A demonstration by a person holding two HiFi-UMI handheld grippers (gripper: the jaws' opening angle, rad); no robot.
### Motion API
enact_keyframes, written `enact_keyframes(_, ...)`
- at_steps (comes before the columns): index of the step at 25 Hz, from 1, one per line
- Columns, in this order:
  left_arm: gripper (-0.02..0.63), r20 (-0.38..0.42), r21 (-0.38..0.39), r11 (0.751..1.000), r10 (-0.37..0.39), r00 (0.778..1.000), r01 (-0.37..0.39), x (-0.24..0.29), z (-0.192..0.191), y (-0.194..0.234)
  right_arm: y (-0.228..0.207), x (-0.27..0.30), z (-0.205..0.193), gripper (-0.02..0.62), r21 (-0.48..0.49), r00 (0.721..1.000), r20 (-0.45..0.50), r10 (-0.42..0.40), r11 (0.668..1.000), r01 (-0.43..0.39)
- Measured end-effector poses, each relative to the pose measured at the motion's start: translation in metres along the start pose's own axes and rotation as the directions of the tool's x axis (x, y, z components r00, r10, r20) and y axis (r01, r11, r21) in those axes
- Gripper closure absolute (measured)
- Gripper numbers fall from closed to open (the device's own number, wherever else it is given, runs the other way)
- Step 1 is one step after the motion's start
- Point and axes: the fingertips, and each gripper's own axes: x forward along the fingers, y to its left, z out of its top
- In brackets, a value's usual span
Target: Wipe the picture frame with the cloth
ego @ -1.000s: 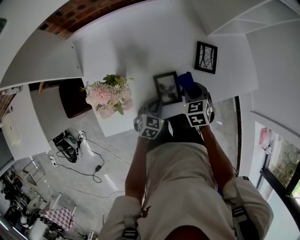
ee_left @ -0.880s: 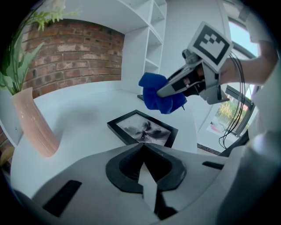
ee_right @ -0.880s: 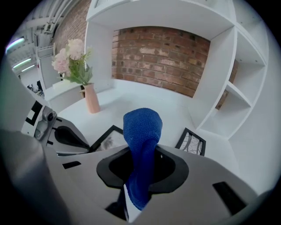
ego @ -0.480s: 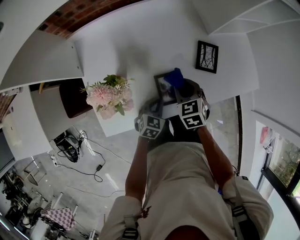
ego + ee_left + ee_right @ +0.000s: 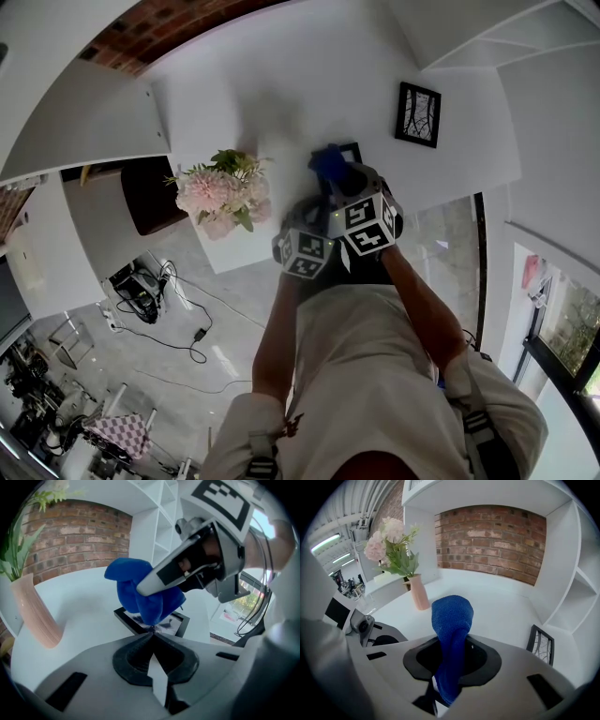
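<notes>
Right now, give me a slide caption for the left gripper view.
Right gripper holds a blue cloth against the black picture frame.

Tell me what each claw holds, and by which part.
Right claw pinches the blue cloth along its narrow tail, with the bunched end sticking out. Left claw appears shut on the picture frame at its near edge.

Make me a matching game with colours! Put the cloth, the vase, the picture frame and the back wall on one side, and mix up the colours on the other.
Things:
1. cloth
2. vase
3. picture frame
4. brick wall

Colours:
A. black
B. reddish brown
C. blue
D. pink

Right pairs: 1-C, 2-D, 3-A, 4-B.
</notes>
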Motion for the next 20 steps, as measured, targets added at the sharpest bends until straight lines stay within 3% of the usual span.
enact_keyframes(11,0.604,0.0,-0.005,1.0,-0.005,1.0,0.005,0.0,-0.001,0.001,0.016,0.037,-0.022,0.509,0.049,0.996,-0.066,0.057,0.997,-0.054)
enact_keyframes(20,0.604,0.0,-0.02,1.0,0.0,1.0,0.0,0.0,-0.002,0.001,0.015,0.047,-0.03,0.509,0.02,0.997,-0.065,0.04,0.999,-0.039)
